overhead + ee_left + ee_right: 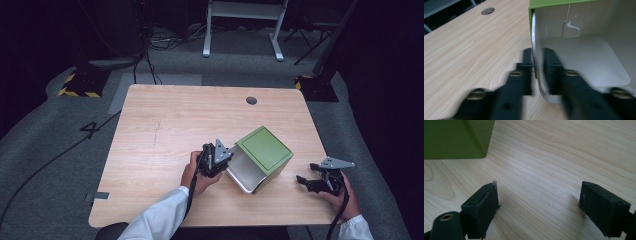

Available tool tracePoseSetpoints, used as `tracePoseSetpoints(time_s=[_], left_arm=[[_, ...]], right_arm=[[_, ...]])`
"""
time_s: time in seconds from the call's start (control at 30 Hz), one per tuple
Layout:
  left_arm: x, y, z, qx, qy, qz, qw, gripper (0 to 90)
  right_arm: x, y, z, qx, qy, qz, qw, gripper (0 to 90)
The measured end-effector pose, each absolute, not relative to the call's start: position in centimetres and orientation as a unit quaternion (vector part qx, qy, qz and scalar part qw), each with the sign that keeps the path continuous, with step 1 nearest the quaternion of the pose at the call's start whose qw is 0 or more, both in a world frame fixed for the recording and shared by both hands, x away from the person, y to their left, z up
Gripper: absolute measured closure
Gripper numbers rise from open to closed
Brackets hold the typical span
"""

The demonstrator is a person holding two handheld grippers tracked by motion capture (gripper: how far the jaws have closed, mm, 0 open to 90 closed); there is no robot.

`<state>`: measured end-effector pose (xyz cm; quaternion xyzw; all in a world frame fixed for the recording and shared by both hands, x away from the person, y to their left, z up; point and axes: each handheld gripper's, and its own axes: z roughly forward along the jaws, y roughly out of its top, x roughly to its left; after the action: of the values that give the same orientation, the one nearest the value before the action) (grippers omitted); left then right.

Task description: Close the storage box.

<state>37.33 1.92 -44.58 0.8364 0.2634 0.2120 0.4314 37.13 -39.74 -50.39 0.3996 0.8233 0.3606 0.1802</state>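
Observation:
A green box with a white inside lies on its side on the wooden table, its open mouth facing the near left. My left gripper is shut on the rim of the box's wall. In the left gripper view one jaw sits outside the wall and one inside the white cavity, with the gripper pinching the thin edge. My right gripper rests open near the table's right front edge, apart from the box. Its view shows the gripper over bare wood, with the box's green corner at the upper left.
A round cable hole sits at the table's back right and shows again. Beyond the table stand a white frame, floor cables and yellow-black striped bases. Bare wood lies left of the box.

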Motion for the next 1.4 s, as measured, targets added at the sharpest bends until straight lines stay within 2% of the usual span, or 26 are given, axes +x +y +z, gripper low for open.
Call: tracePoseSetpoints(time_s=[0.03, 0.1, 0.27, 0.37, 0.43, 0.63, 0.67, 0.83, 0.93, 0.97, 1.07, 1.23, 1.4], left_arm=[[37.2, 1.9, -44.6, 0.837, 0.262, 0.214, 0.431, 60.3], [37.1, 2.0, -44.5, 0.838, 0.256, 0.208, 0.434, 47.9], [36.9, 3.0, -44.7, 0.848, 0.246, 0.177, 0.434, 31.0], [36.8, 4.8, -44.8, 0.847, 0.241, 0.152, 0.449, 31.8], [36.8, 5.2, -44.7, 0.845, 0.243, 0.152, 0.451, 32.8], [37.2, 7.0, -44.5, 0.838, 0.251, 0.147, 0.462, 58.7], [37.3, 7.1, -44.4, 0.838, 0.247, 0.146, 0.463, 58.7], [37.5, 6.2, -44.3, 0.848, 0.219, 0.151, 0.458, 78.6], [37.6, 5.3, -44.4, 0.854, 0.201, 0.151, 0.456, 82.1], [37.6, 5.0, -44.4, 0.854, 0.199, 0.152, 0.455, 87.2], [37.7, 4.7, -44.5, 0.856, 0.199, 0.159, 0.45, 88.2], [37.7, 5.4, -44.5, 0.854, 0.206, 0.152, 0.453, 83.3], [38.2, 5.2, -44.7, 0.852, 0.217, 0.153, 0.451, 83.4]], right_arm=[[37.1, -39.7, -50.4, 0.399, 0.823, 0.361, 0.18, 15.7], [37.1, -39.7, -50.4, 0.4, 0.823, 0.361, 0.18, 15.7], [37.1, -39.7, -50.4, 0.4, 0.823, 0.361, 0.18, 15.7], [37.1, -39.7, -50.4, 0.4, 0.823, 0.361, 0.181, 15.7], [37.1, -39.7, -50.4, 0.399, 0.823, 0.361, 0.181, 15.7], [37.1, -39.7, -50.4, 0.399, 0.823, 0.361, 0.18, 15.7], [37.1, -39.7, -50.4, 0.4, 0.823, 0.361, 0.181, 15.7], [37.1, -39.7, -50.4, 0.4, 0.823, 0.361, 0.181, 15.7], [37.1, -39.7, -50.4, 0.4, 0.823, 0.361, 0.181, 15.7], [37.1, -39.7, -50.4, 0.399, 0.823, 0.361, 0.181, 15.7], [37.1, -39.7, -50.4, 0.399, 0.823, 0.361, 0.181, 15.7], [37.1, -39.7, -50.4, 0.399, 0.823, 0.361, 0.181, 15.9], [37.1, -39.7, -50.4, 0.399, 0.823, 0.361, 0.181, 15.9]])
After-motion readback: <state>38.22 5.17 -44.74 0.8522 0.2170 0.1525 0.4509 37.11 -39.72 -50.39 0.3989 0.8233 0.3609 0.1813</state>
